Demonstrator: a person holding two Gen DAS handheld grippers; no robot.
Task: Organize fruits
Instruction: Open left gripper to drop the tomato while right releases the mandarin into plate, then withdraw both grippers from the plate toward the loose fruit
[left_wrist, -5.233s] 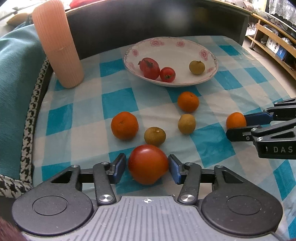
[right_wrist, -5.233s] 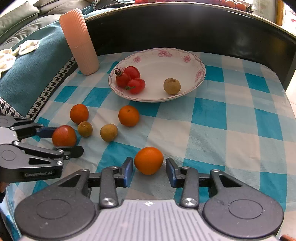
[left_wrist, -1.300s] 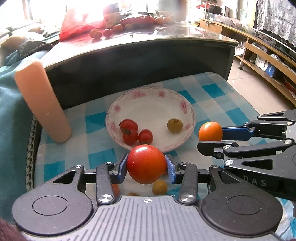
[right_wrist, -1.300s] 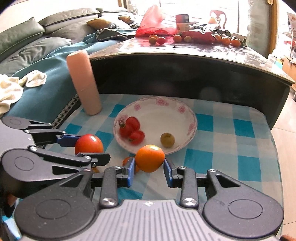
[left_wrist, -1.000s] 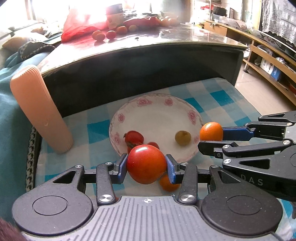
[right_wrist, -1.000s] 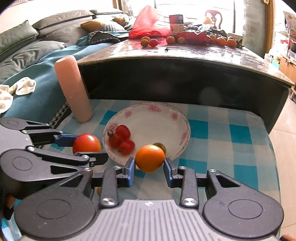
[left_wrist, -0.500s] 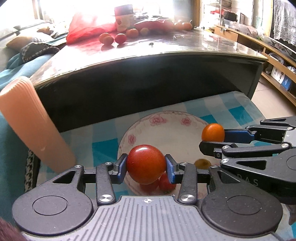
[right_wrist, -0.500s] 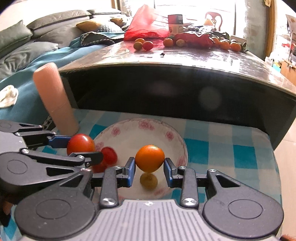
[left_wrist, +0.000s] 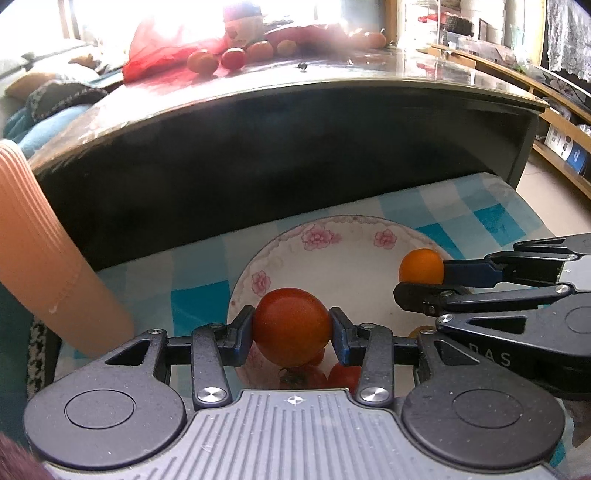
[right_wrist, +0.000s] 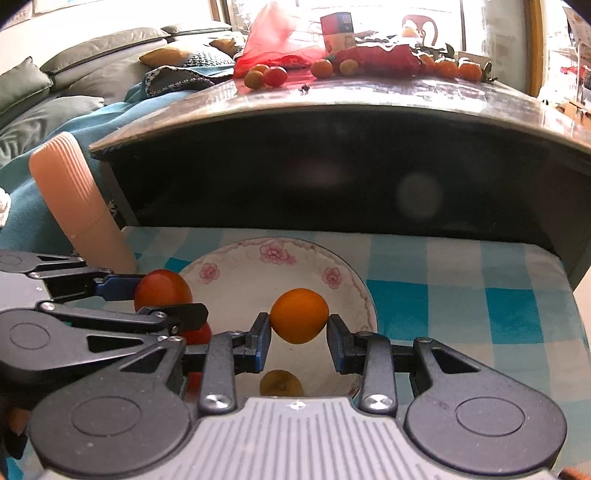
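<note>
My left gripper (left_wrist: 291, 328) is shut on a large red tomato (left_wrist: 291, 325) and holds it above the near left part of the white floral plate (left_wrist: 354, 236). My right gripper (right_wrist: 298, 331) is shut on an orange (right_wrist: 299, 314) and holds it above the plate (right_wrist: 236, 273). The orange also shows in the left wrist view (left_wrist: 421, 266), at the plate's right side. Small red tomatoes (left_wrist: 332, 373) and a brownish-yellow fruit (right_wrist: 281, 384) lie in the plate, mostly hidden below the grippers.
A ribbed peach cup (left_wrist: 44, 258) stands left of the plate on the blue checked cloth (right_wrist: 461, 291). A dark coffee table edge (right_wrist: 332, 122) overhangs just behind the plate, with more fruit and a red bag (right_wrist: 273, 40) on top.
Both grippers have moved forward over the plate with their fruits; the plate now lies beneath them and the loose fruits on the cloth have dropped out of view.
</note>
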